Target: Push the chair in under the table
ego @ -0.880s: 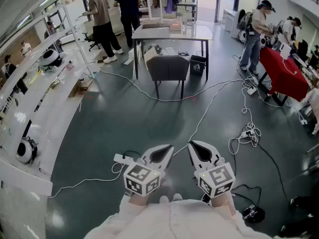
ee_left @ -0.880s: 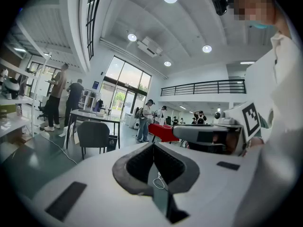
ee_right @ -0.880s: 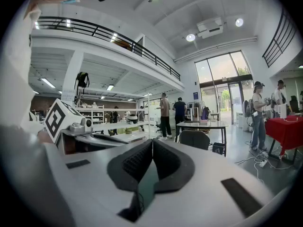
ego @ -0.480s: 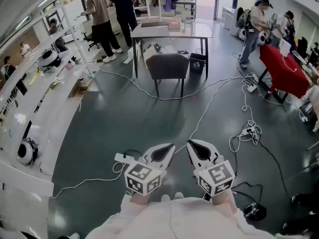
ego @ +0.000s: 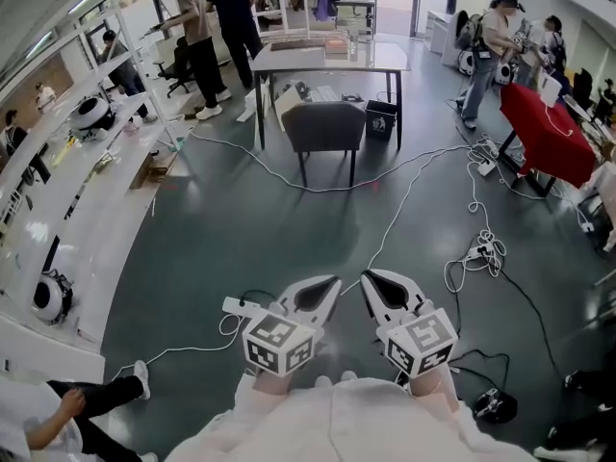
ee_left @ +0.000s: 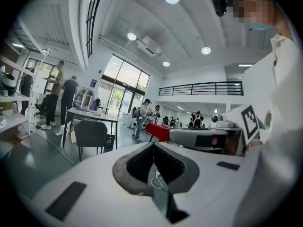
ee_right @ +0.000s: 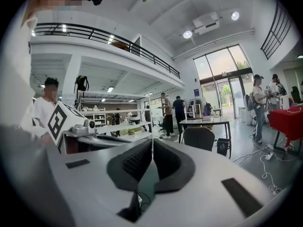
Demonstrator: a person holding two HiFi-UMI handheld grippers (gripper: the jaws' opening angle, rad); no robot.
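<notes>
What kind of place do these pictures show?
Probably a robotics lab or an open workshop hall. Long white workbenches run down one side, loose cables trail across the grey floor, and several people stand working around the room.

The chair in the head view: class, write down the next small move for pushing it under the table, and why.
Probably walk forward to the chair, minding the cable across the floor. It stands far off, out in front of the table, back towards us, while the left hand-held gripper and right hand-held gripper are shut and empty near the body.
</notes>
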